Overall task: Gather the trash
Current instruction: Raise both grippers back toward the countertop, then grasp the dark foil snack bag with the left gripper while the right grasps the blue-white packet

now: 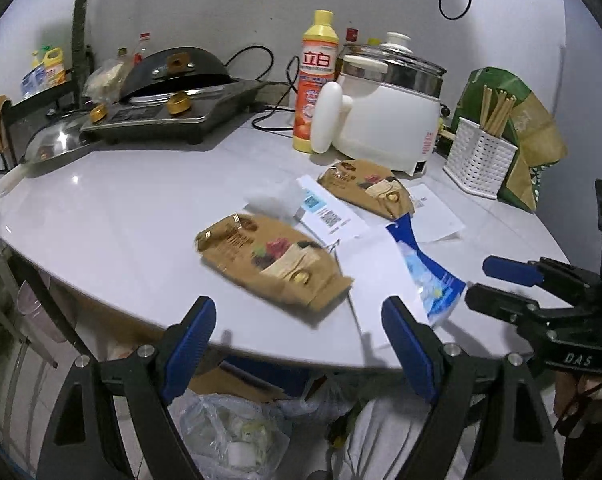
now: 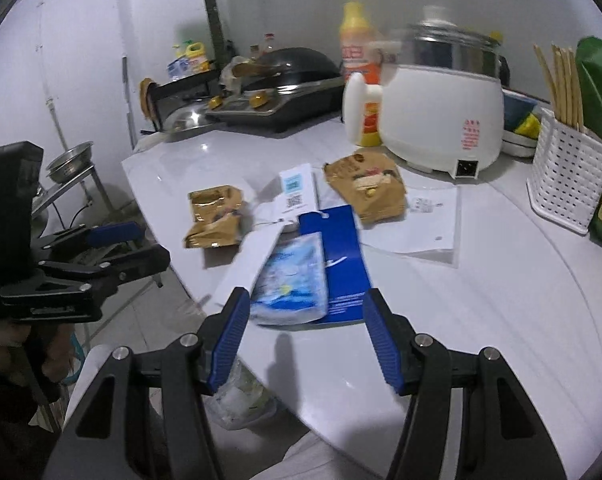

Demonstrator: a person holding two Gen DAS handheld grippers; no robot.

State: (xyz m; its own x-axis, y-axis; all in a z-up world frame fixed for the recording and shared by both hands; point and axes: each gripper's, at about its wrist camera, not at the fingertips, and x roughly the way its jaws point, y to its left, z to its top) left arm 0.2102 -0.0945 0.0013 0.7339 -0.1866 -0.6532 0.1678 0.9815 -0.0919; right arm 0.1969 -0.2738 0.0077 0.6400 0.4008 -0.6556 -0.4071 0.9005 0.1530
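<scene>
Two crumpled brown snack bags (image 1: 271,258) (image 1: 367,188), a blue-and-white packet (image 2: 301,276) and paper slips (image 1: 327,210) lie flat, scattered on the white table (image 1: 121,208).

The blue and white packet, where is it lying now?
The blue and white packet lies at the near table edge, straight ahead of the open right gripper, with a brown wrapper to its left.
</scene>
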